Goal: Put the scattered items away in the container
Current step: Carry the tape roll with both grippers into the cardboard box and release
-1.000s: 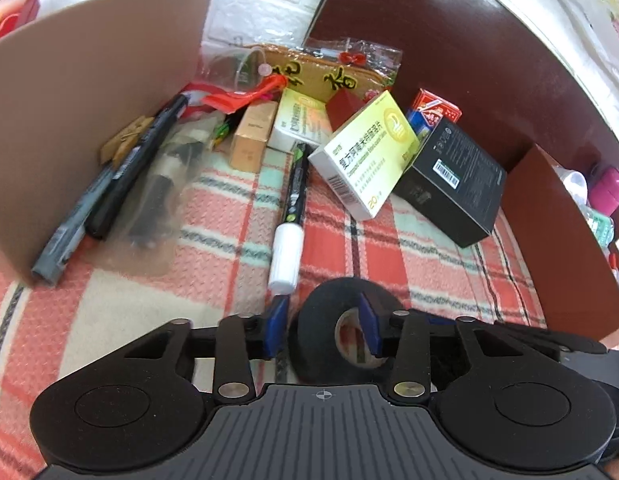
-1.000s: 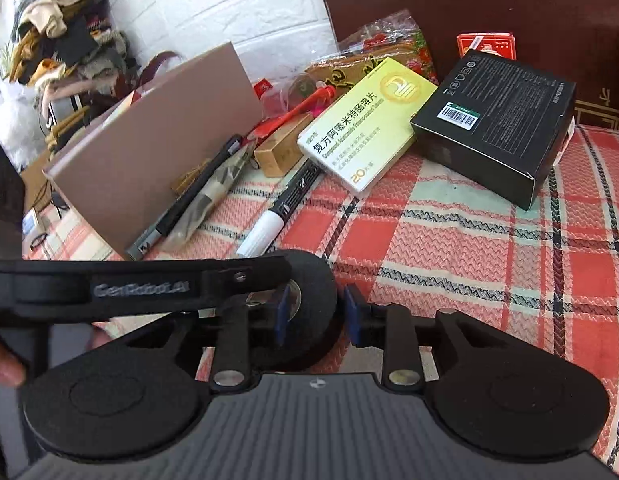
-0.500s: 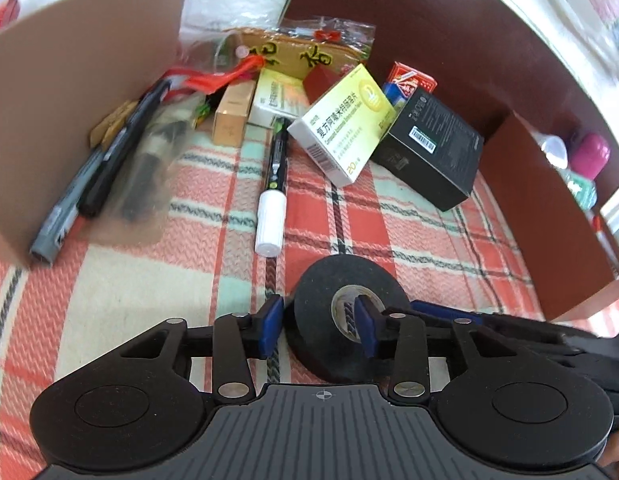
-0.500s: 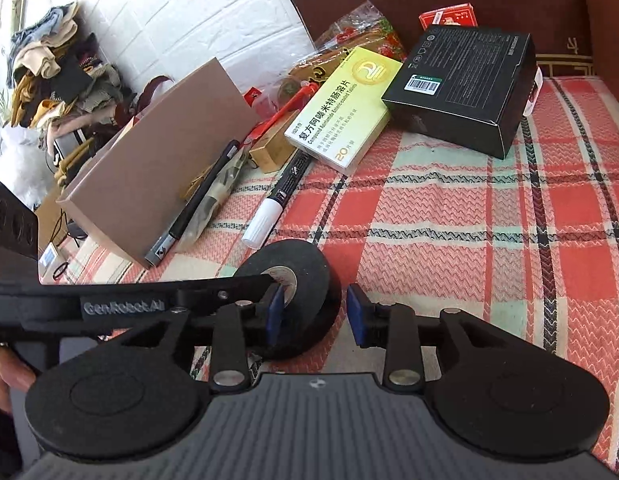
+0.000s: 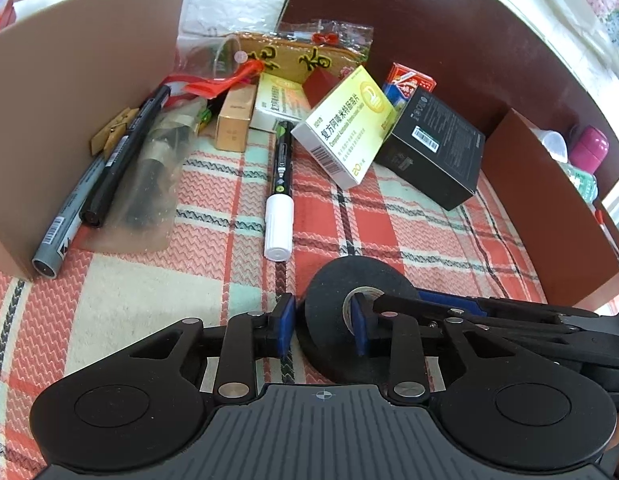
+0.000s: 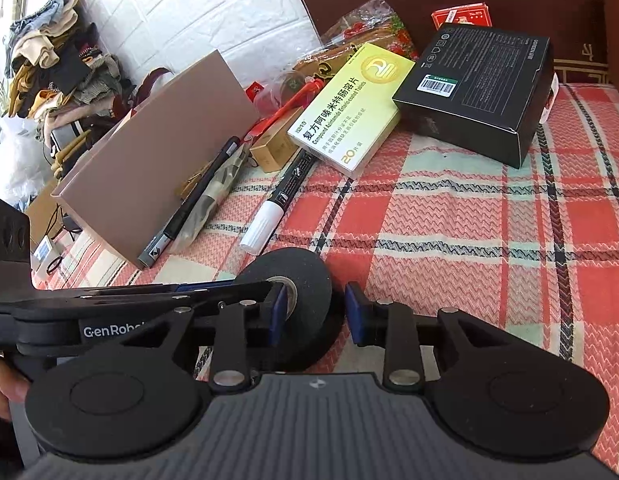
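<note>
Both grippers meet at the black tape roll (image 5: pixel 355 316) on the plaid cloth's near edge, the left gripper (image 5: pixel 321 330) and right gripper (image 6: pixel 315 312) each with jaws parted astride its wall, unclamped; next, one should pinch and carry it into the container

The cloth (image 5: pixel 389 224) is a woven plaid, rough with a zigzag texture. The tape roll (image 5: pixel 333 292) looks matt black, like fabric tape, with a pale paper core. Both tongs, left (image 5: pixel 321 330) and right (image 6: pixel 315 312), are matt black plastic with blue rubbery pads (image 5: pixel 286 328), shiny metal pins and a ribbed grey body. The marker (image 5: pixel 279 188) is glossy plastic with a smooth white cap. The yellow box (image 5: pixel 349 128) is smooth printed card; the black box (image 5: pixel 437 152) is matt card. The brown flap (image 5: pixel 81 92) is plain matt cardboard. A clear crinkled plastic bag (image 5: pixel 149 184) shines. The headboard (image 5: pixel 429 28) is dark polished wood.
</note>
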The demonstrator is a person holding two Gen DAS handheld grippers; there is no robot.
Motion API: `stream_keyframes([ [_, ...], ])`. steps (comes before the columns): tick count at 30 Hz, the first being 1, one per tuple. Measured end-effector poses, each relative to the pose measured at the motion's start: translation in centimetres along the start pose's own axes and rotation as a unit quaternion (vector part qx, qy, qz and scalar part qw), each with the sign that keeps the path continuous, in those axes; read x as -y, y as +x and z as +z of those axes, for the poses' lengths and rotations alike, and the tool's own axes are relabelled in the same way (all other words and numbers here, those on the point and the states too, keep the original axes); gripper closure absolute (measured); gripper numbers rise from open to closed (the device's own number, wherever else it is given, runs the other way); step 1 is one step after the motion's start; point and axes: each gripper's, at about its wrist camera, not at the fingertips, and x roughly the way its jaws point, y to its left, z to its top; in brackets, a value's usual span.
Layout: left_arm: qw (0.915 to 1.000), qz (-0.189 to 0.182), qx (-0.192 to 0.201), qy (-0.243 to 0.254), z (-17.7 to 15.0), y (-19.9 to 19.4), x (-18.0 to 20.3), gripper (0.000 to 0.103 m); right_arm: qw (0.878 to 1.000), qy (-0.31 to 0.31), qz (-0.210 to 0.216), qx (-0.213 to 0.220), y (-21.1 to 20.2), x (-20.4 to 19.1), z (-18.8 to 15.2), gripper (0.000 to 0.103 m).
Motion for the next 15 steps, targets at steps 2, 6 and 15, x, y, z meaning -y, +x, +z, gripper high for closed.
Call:
stream_keyframes([
  [2,1.0000,0.002,-0.002,-0.005,-0.4,-0.3,0.3,0.076,1.000,0.002,-0.003,-0.001,-0.3,-0.2,-0.2,0.069],
  [6,0.9996,0.000,-0.003,-0.028,-1.5,-1.3,0.6,0.075,1.000,0.010,-0.005,0.003,-1.7,-0.4,-1.1,0.070],
  [15,0.9975,0.006,0.052,-0.048,-1.9,-6.9,1.5,0.076,0.998,-0.044,0.003,0.035,-5.6,-3.9,-0.5,0.070],
])
